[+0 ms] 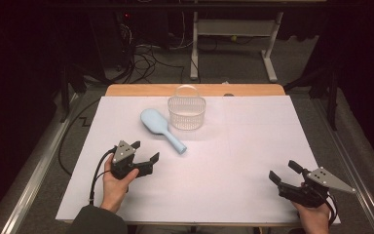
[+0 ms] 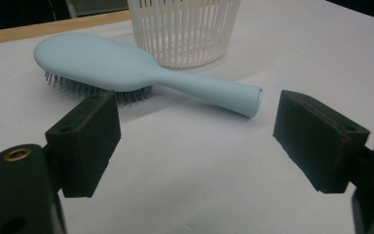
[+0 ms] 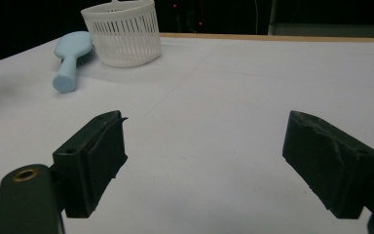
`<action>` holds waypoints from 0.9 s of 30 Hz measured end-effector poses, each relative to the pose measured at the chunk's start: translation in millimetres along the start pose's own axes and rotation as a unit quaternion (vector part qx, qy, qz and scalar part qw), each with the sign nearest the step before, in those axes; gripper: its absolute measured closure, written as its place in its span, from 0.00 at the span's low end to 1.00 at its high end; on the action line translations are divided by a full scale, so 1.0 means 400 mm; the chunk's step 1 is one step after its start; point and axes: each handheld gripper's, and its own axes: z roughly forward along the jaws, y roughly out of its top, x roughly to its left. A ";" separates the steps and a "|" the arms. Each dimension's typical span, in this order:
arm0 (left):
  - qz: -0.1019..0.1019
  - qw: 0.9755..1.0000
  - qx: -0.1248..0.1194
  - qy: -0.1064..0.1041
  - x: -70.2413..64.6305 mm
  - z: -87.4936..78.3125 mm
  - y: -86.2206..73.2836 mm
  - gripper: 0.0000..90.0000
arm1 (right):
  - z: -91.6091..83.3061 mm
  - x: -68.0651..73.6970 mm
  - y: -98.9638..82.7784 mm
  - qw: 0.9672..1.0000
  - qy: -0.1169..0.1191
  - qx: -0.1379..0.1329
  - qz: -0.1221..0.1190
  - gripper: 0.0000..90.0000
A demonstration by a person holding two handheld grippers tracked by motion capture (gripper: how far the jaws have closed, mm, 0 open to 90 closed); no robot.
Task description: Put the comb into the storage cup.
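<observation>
A pale blue hairbrush (image 1: 161,128) lies bristles down on the white table (image 1: 233,161), its handle end toward the near right. Just behind it stands a white slatted basket (image 1: 187,112). My left gripper (image 1: 145,151) is open, a short way in front of the brush's handle, with nothing between its jaws. In the left gripper view the hairbrush (image 2: 126,68) lies just beyond the jaws and the basket (image 2: 185,29) stands behind it. My right gripper (image 1: 285,171) is open at the near right, far from both; its view shows the hairbrush (image 3: 70,53) and basket (image 3: 122,36) far off.
The table's wooden far edge (image 1: 195,89) runs behind the basket. Beyond it are a dark floor with cables (image 1: 146,58) and a white metal frame (image 1: 233,44). White table surface spreads wide between the two grippers.
</observation>
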 end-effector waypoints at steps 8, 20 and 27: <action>-0.001 1.000 0.002 -0.006 -0.005 0.011 0.010 0.20 | 0.000 0.000 0.000 1.000 0.001 0.000 0.001 0.18; 0.005 1.000 0.003 -0.017 -0.022 0.035 0.030 0.21 | -0.001 -0.001 0.000 1.000 0.003 -0.002 0.004 0.18; 0.009 1.000 0.005 -0.020 -0.028 0.046 0.042 0.21 | -0.001 0.000 0.000 1.000 0.004 -0.001 0.003 0.18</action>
